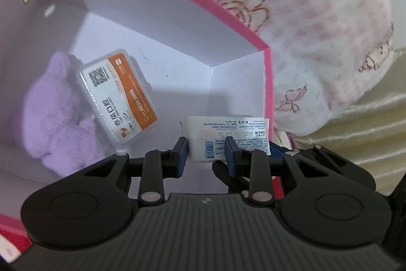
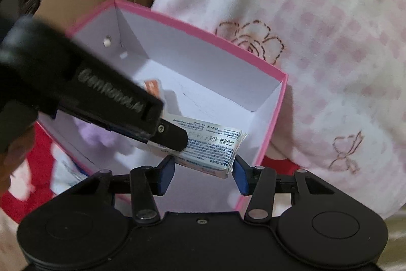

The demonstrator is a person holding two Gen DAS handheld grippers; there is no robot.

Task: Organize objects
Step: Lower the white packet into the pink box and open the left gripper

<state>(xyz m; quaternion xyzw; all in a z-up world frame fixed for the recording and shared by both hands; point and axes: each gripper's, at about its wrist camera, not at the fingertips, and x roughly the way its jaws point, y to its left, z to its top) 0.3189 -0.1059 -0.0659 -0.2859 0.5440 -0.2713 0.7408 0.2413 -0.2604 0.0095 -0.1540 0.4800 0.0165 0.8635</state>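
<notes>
- Pink-rimmed cardboard box (image 1: 268, 83) with white inner walls stands open on a pale fleece blanket (image 1: 317, 17) printed with pink checks and outlined roses.
- Inside the box, a fluffy lilac cloth (image 1: 55, 118) lies on the floor against the left wall.
- Resting partly on that cloth is a clear plastic case with a white and orange label (image 1: 118, 98), tilted, bearing a QR code and printed numbers.
- Left tongs (image 1: 206, 151) reach over the box's near corner and are clenched on a small white plastic packet with fine blue print and a barcode (image 1: 228, 136); the blue pads press on its left part, and the rest of it sticks out to the right.
- From the right wrist view, the same white packet (image 2: 215, 146) hangs above the box interior (image 2: 192, 62), pinched by the black finger of the left tongs (image 2: 175, 136), which come in from the left.
- Right tongs (image 2: 204, 172) are released, their blue pads (image 2: 167, 174) spread wide just below the packet; whether the right pad touches the packet's lower corner I cannot tell.
- Red fabric (image 2: 33, 164) shows beside the box at lower left.
</notes>
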